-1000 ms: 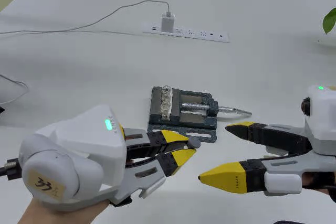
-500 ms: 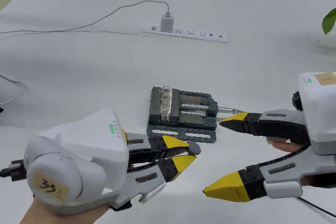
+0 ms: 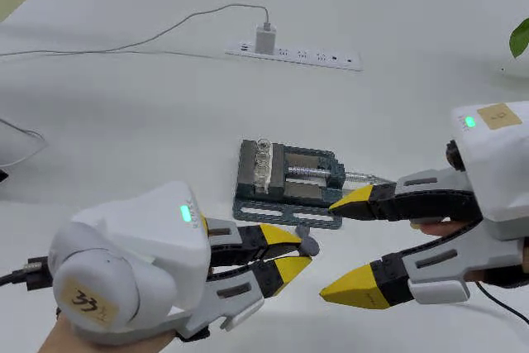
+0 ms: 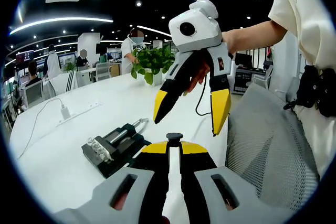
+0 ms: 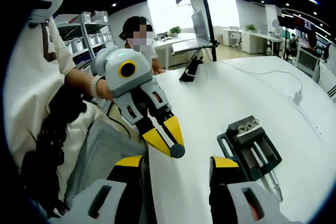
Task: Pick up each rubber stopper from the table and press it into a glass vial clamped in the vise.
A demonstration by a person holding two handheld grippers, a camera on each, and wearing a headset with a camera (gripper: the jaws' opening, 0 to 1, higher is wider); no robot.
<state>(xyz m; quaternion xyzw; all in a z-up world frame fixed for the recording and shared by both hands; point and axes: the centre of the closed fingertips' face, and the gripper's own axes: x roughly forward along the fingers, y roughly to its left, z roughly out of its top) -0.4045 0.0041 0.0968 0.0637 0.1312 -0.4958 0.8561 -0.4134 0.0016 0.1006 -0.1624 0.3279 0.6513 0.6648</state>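
Here, glass vials (image 3: 263,160) stand clamped in the vise (image 3: 307,191)

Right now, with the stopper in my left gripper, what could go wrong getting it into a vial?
The stopper is held at the very tips of the left gripper, so it could slip or twist when pressed. The open right gripper hangs close beside it, near the vise, so they may bump. The vials stand tightly in a row; an off-centre push might strike a neighbour.
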